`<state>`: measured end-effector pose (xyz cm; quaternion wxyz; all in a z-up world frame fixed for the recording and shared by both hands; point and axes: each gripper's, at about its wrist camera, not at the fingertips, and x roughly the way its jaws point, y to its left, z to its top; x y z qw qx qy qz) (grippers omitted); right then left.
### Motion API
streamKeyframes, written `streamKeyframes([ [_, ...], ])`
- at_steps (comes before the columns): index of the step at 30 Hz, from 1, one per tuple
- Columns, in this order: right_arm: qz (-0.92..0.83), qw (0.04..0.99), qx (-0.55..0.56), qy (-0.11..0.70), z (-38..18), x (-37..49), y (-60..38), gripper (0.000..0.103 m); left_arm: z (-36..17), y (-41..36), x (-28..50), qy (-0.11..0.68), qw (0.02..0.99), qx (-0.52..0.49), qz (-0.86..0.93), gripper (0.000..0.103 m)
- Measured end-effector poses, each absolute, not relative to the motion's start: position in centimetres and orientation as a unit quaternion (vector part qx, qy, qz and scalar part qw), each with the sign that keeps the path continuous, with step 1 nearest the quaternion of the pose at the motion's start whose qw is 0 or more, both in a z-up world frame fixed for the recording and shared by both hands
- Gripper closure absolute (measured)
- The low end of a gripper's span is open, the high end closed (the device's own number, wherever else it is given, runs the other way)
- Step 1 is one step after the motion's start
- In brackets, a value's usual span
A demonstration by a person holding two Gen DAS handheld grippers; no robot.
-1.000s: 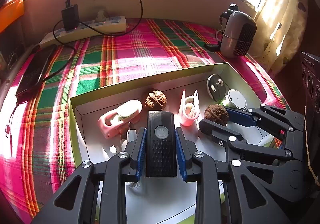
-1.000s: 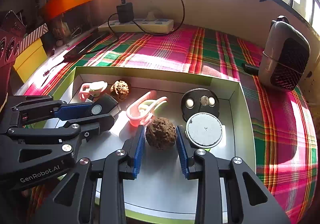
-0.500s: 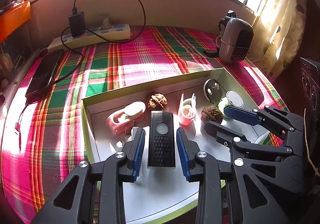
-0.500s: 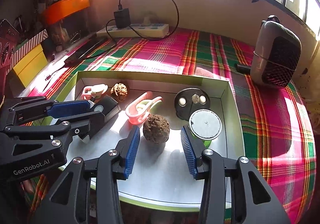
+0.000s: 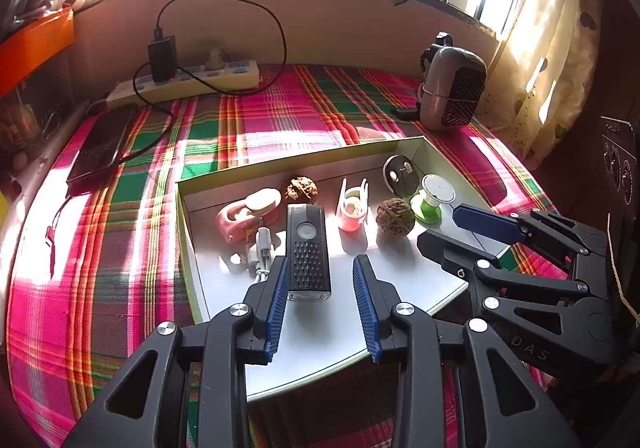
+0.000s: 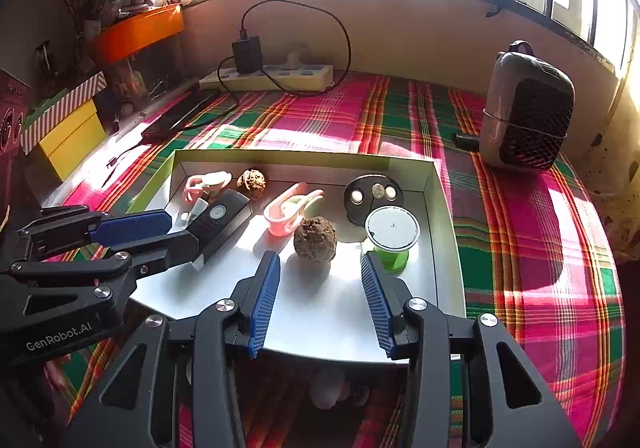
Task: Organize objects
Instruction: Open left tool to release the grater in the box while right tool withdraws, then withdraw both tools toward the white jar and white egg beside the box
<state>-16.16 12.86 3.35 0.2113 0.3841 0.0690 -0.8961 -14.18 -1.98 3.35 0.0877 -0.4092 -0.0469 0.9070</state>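
A shallow white box (image 5: 400,146) with green edges lies on the plaid cloth; it also shows in the right wrist view (image 6: 440,232). In it lie a black bike light (image 5: 308,252), two walnuts (image 5: 395,217) (image 5: 302,190), a pink clip (image 5: 353,204), a pink hook (image 5: 246,213), a black disc (image 5: 398,176) and a green spool (image 5: 432,198). My left gripper (image 5: 320,276) is open, just behind the bike light. My right gripper (image 6: 318,274) is open, just behind the near walnut (image 6: 315,234).
A power strip (image 5: 188,82) with a charger and cable lies at the back wall. A phone (image 5: 102,146) lies at the left on the cloth. A small grey heater (image 6: 528,120) stands at the right. Boxes (image 6: 68,124) stand at the left edge.
Both grippers have opened and pulled back. The left one let go of the bike light, and the right one drew away from the near walnut. Both things now lie in the box.
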Motion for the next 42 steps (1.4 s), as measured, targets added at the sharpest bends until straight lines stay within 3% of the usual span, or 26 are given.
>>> streamKeyframes([
  [17, -0.904, 0.205, 0.371, 0.059, 4.2, -12.3, 16.0, 0.059, 4.6, -2.4, -9.5, -0.062, 0.077, -0.373, 0.923, 0.072],
  [42, -0.877, 0.208, 0.424, 0.086, 0.5, -12.2, 15.4, 0.058, 2.3, -0.9, -7.0, -0.058, 0.104, -0.403, 0.908, 0.072],
])
